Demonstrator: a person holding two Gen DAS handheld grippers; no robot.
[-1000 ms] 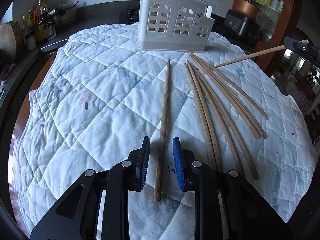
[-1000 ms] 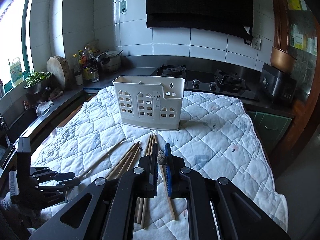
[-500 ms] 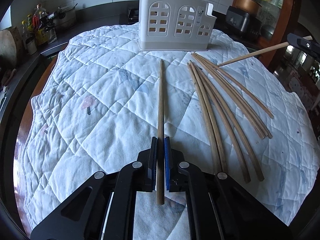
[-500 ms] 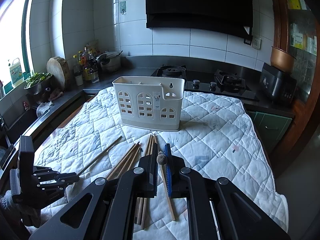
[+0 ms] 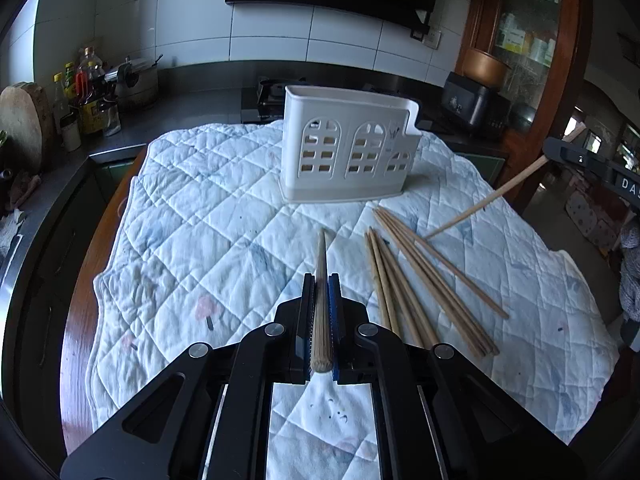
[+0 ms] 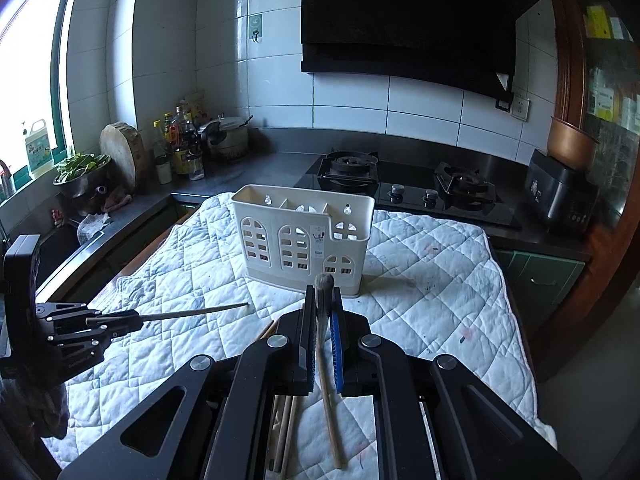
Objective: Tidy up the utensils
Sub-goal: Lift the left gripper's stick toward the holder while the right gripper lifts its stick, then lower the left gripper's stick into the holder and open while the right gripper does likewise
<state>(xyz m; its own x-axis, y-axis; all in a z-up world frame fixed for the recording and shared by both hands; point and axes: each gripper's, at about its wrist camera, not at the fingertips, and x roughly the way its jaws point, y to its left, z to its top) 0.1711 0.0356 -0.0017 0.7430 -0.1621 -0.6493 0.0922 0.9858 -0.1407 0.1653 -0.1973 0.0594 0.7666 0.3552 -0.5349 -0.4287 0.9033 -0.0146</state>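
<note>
My left gripper (image 5: pixel 321 280) is shut on a wooden chopstick (image 5: pixel 321 280) and holds it lifted, pointing forward over the quilted cloth; from the right wrist view it (image 6: pixel 112 326) sits at the left with that chopstick (image 6: pixel 192 313) sticking out. My right gripper (image 6: pixel 323 300) is shut on another chopstick (image 6: pixel 326 344), tilted steeply; in the left wrist view that chopstick (image 5: pixel 486 200) slants down from the far right. Several loose chopsticks (image 5: pixel 420 280) lie on the cloth. A white utensil holder (image 5: pixel 348 150) with arched cut-outs stands upright at the back, also seen in the right wrist view (image 6: pixel 304 240).
A white quilted cloth (image 5: pixel 200 220) covers the table. Behind it run a dark counter with bottles (image 6: pixel 180 144), a pot (image 6: pixel 226 136), a gas stove (image 6: pixel 408 184) and a black appliance (image 6: pixel 560 192). A wooden cabinet (image 5: pixel 532 40) stands at the right.
My left gripper closed on the single chopstick and lifted it off the cloth, tipping up level. My right gripper rose with its chopstick held.
</note>
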